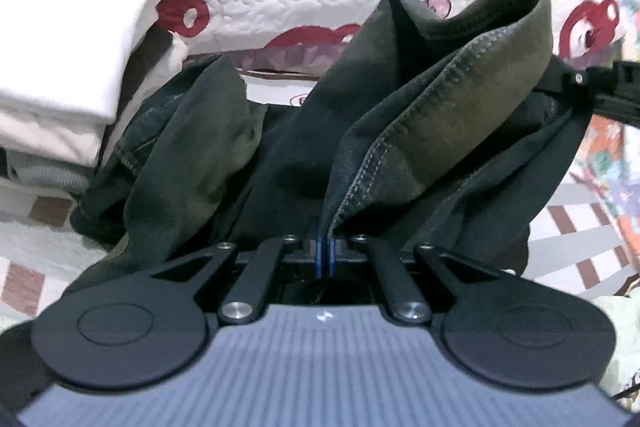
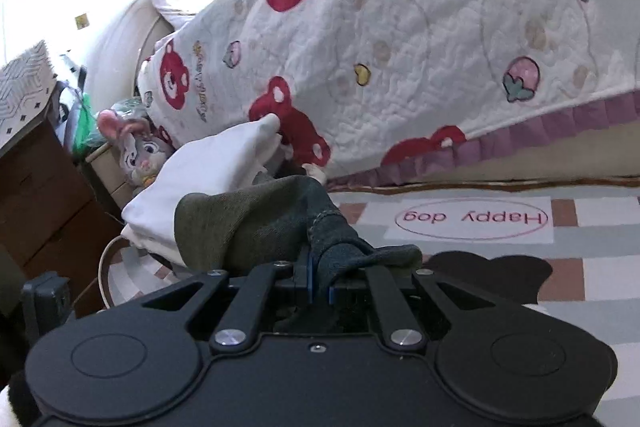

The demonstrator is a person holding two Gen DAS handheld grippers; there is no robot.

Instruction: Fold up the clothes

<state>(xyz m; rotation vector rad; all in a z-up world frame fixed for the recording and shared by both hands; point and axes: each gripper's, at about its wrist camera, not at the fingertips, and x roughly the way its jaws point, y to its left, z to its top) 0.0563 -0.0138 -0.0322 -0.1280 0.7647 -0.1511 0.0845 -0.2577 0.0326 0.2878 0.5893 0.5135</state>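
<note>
Left hand-held gripper (image 1: 325,247) pinched closed on dark garment (image 1: 400,99), right hand-held gripper (image 2: 320,277) likewise clamping it

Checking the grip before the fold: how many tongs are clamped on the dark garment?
2: left tongs pinch the dark garment at its stitched hem; right tongs pinch a bunched edge.
</note>
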